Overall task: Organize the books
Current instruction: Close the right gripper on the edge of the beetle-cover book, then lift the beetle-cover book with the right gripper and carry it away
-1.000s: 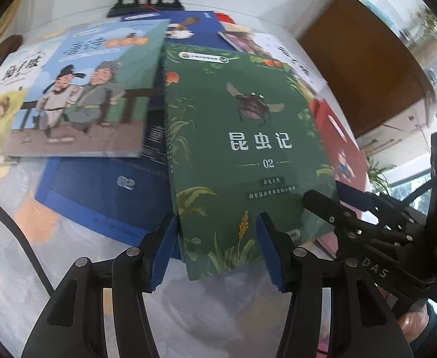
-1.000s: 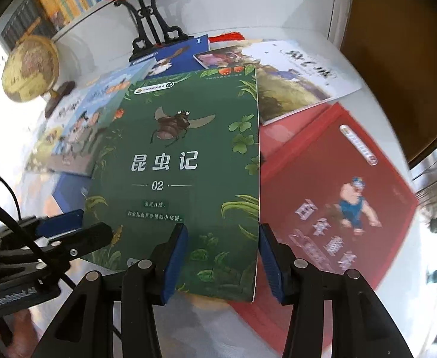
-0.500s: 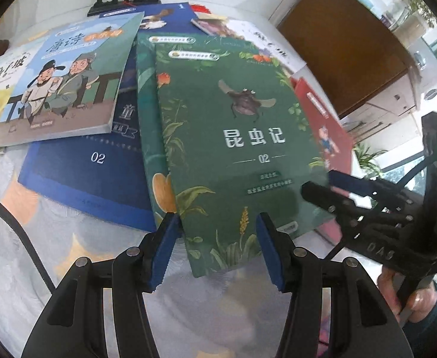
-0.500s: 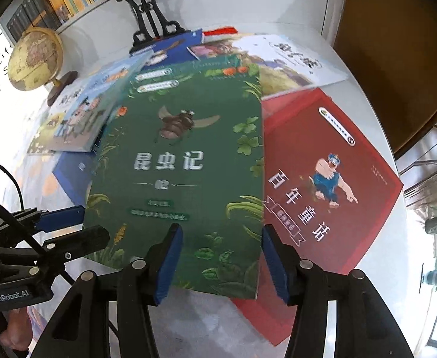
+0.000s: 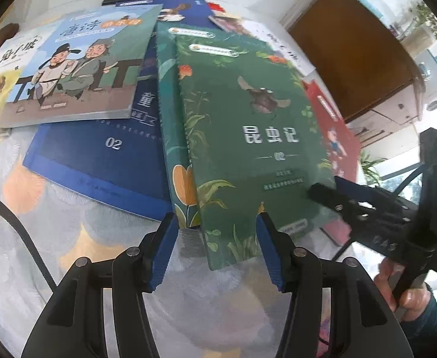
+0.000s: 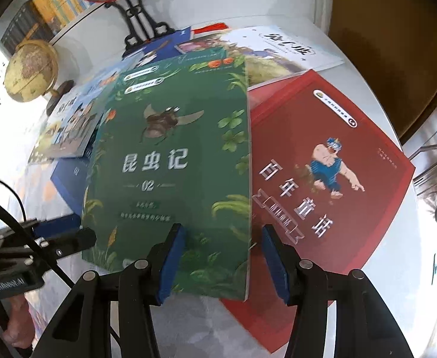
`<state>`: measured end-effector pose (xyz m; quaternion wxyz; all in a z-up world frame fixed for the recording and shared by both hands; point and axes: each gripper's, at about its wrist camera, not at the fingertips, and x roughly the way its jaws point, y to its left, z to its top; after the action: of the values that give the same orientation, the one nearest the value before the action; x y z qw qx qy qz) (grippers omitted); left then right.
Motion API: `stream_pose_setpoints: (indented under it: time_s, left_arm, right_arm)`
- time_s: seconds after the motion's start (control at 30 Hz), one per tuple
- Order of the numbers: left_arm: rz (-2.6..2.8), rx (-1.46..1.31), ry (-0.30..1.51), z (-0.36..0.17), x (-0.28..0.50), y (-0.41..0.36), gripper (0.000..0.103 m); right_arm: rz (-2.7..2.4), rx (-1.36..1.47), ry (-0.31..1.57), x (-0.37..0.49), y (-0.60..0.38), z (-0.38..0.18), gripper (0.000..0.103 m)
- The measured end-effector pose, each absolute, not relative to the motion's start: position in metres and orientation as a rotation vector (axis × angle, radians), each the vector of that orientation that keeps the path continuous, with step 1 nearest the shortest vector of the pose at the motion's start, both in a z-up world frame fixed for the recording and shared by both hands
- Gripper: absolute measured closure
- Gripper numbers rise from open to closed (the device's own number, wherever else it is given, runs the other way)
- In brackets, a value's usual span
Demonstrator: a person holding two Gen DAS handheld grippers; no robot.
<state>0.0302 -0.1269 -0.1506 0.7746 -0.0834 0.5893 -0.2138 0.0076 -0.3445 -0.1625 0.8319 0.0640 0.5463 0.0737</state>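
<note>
The green insect book point(image 5: 248, 137) fills the middle of both wrist views, its near edge low in the frame between the two sets of blue pads. It lies skewed on a second green book point(image 5: 170, 137), whose left margin and orange flower peek out — probably the pair being squared into one pile. The left gripper point(image 5: 215, 250) stands apart, its pads on either side of the book's lower corner without pressing it. The right gripper point(image 6: 222, 256) is likewise apart; its jaws have just been opening with the book's near right corner between them, clamped on nothing.

Compared with a second ago, the second green book is newly uncovered at the left of the left view, and the red book point(image 6: 322, 179) shows far more of its cover at the right of the right view. The blue book point(image 5: 99, 161) stays at the left.
</note>
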Motion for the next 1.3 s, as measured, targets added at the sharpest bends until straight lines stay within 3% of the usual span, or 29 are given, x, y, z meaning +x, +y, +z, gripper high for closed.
stream_pose_setpoints:
  time_s: [0.3,1.17,1.23,1.3]
  left_arm:
    - [-0.463,-0.195,1.221,-0.137,0.02,-0.125,0.052]
    - [-0.552,-0.189,1.355,-0.171,0.017,-0.151,0.054]
    - [-0.564,-0.186,1.347,-0.168,0.017,-0.158,0.066]
    - [-0.576,-0.208,1.31,-0.157,0.014,-0.162,0.067]
  right_arm:
    - [0.139,0.106,1.15,-0.001,-0.344,-0.161,0.051]
    - [0.198,0.157,1.205,-0.021,-0.367,-0.169,0.051]
    - [0.219,0.154,1.197,-0.022,-0.362,-0.168,0.05]
    - [0.21,0.127,1.192,-0.023,-0.358,-0.168,0.049]
